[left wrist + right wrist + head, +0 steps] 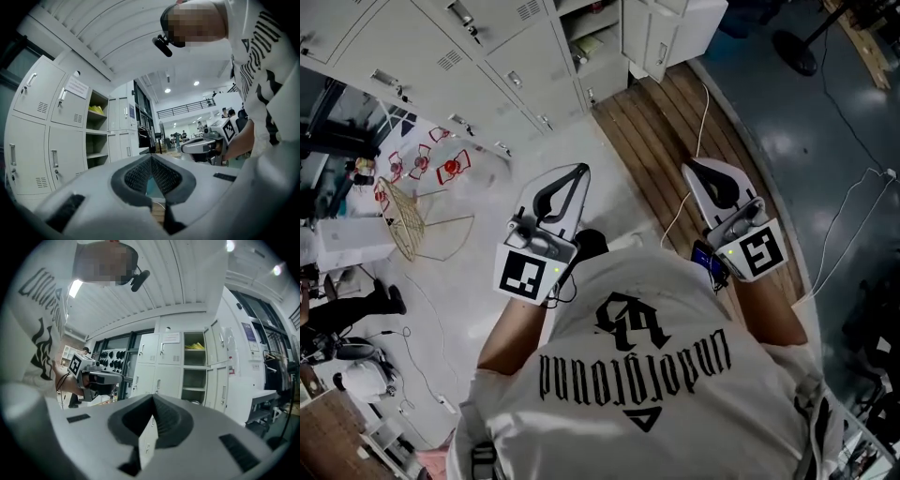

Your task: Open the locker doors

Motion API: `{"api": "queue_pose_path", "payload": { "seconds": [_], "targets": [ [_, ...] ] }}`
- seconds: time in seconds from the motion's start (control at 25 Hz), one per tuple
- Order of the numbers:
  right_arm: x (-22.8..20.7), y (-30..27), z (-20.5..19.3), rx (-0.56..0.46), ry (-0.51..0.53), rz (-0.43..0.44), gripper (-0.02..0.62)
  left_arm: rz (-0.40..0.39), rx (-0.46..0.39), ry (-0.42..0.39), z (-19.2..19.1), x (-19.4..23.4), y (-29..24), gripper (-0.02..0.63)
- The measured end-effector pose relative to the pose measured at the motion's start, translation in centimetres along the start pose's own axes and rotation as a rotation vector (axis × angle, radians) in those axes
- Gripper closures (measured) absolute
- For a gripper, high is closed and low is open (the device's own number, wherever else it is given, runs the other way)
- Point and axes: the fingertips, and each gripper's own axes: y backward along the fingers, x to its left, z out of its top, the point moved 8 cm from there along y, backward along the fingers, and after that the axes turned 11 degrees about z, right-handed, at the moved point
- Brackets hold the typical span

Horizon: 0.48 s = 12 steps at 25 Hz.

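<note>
Both the left gripper [583,169] and the right gripper [688,167] are held level before the lockers [492,42], fingers pressed together.

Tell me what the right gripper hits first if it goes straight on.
Likely a closed locker door just left of the open shelf column. Nothing shows between the right gripper and it, though depth is unclear.

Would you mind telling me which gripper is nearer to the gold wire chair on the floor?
Left. In the head view the left gripper hangs to the right of the gold wire chair. The right gripper is farther right, over the wooden planks.
</note>
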Motion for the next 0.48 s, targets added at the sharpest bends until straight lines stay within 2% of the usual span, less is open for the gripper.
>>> {"api": "queue_pose_path", "payload": {
  "seconds": [0.12, 0.24, 0.48],
  "targets": [
    [1.4, 1.0, -0.7, 0.020, -0.028, 0.001, 0.591, 0.003, 0.026, -0.001, -0.6, -1.0, 1.4, 0.599],
    [2.3, 1.5, -1.0, 0.015, -0.042, 0.002, 0.591, 0.017, 0.046, 0.032, -1.1, -1.3, 2.3, 0.599],
    [3.3, 1.5, -1.3, -0.014, -0.019, 0.016, 0.591, 0.056, 0.023, 0.040, -1.0, -1.3, 4.1, 0.600]
  ]
}}
